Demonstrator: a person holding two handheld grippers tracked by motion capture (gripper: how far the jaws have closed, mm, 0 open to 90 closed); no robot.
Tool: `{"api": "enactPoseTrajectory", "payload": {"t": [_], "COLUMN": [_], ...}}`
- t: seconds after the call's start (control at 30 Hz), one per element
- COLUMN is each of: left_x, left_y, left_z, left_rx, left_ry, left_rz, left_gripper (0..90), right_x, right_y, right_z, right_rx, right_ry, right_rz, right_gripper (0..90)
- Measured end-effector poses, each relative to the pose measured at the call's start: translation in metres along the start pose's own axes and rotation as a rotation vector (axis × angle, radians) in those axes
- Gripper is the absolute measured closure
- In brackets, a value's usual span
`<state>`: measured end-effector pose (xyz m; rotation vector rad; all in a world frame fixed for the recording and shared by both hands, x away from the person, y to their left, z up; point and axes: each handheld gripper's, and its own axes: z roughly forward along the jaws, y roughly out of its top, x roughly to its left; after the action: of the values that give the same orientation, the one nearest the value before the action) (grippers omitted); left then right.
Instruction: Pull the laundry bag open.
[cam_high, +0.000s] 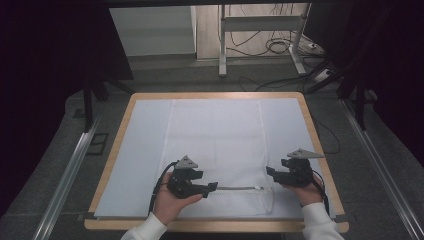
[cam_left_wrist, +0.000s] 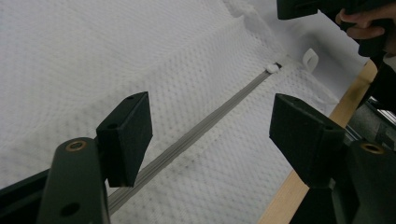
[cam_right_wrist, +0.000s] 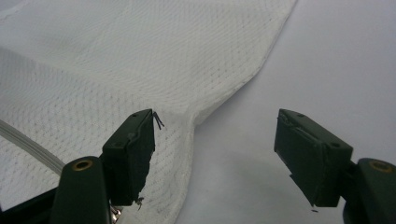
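Observation:
A white mesh bag (cam_high: 215, 145) lies flat on the table, with a grey zipper (cam_high: 235, 188) running along its near edge. The zipper's white slider (cam_left_wrist: 272, 68) sits at the right end, and a white pull tab (cam_left_wrist: 309, 59) lies just past it. My left gripper (cam_high: 212, 186) is open at the zipper's left end, its jaws standing either side of the grey zipper strip (cam_left_wrist: 187, 137). My right gripper (cam_high: 272, 172) is open beside the bag's right edge (cam_right_wrist: 224, 100), with one jaw over the mesh and the other over the bare cover.
A pale cover (cam_high: 142, 145) is spread over the wooden table (cam_high: 120, 135), whose rim shows all round. Beyond the table stand a metal frame (cam_high: 222, 45) and loose cables (cam_high: 280, 47) on the floor. Dark curtains hang at both sides.

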<state>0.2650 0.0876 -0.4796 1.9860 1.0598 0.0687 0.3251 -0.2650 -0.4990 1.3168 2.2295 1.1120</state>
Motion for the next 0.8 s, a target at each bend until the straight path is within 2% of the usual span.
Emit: {"api": "enactPoseTrajectory", "payload": {"t": [0.23, 0.8], "left_x": [-0.009, -0.029], "left_y": [0.003, 0.013], "left_z": [0.008, 0.034], "left_rx": [0.016, 0.056], "left_ry": [-0.037, -0.060], "left_rz": [0.002, 0.043], "left_gripper": [29.8, 29.5], "right_x": [-0.001, 0.000], "right_y": [-0.001, -0.001], "right_z": [0.000, -0.001], "right_rx": [0.001, -0.001], "right_ry": [-0.004, -0.011], "right_rz": [0.004, -0.002], "right_gripper": [28.3, 28.3]}}
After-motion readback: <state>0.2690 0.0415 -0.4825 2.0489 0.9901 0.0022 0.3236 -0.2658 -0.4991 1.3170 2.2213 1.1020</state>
